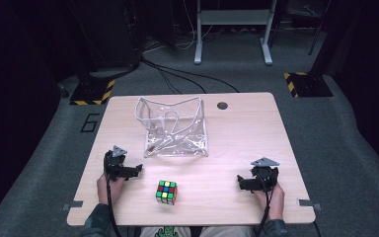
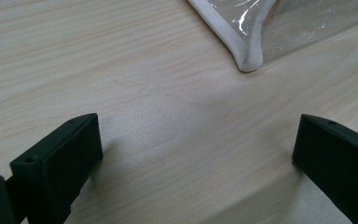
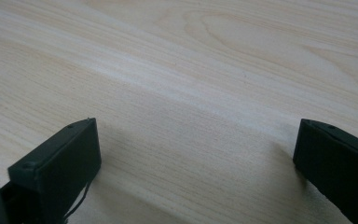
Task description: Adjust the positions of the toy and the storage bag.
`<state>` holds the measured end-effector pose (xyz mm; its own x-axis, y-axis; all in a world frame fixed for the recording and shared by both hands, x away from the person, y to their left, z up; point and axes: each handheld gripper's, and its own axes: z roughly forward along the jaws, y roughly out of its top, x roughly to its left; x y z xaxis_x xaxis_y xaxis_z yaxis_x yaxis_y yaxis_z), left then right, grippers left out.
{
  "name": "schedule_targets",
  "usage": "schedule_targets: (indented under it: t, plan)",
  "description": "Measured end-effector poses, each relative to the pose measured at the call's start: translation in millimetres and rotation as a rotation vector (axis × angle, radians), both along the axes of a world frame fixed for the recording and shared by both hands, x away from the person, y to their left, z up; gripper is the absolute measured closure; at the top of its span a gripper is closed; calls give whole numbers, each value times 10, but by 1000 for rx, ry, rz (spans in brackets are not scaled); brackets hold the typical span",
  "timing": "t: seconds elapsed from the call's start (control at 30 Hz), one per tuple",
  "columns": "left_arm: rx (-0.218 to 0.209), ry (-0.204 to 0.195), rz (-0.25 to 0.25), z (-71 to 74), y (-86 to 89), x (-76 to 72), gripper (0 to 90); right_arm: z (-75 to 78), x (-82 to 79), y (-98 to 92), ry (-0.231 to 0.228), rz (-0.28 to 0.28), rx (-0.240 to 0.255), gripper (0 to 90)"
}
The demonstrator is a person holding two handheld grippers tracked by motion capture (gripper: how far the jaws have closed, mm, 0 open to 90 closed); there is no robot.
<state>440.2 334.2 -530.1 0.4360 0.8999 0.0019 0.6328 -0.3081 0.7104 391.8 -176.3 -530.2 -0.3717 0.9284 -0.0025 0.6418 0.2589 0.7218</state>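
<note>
High view: both tools rest spread on the worktop.
Left tool and right tool grip nothing; Rubik's cube sits between them, clear plastic bag behind.

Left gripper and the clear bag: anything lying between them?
Nothing: in the left gripper view, bare wood runs from the open left gripper to the clear bag corner.

Clear bag cropped at frame top
</note>
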Motion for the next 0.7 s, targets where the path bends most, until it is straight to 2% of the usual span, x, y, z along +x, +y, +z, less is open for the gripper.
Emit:
schedule_targets:
  t: [0.13,0.7]
  plan:
    - [-7,-5,9,-4,-7,-2,11,2,-4,0,-7,-18,3,32]
    - [1,-1,6,-1,0,-4,11,3,2,1,-9,-30,3,37]
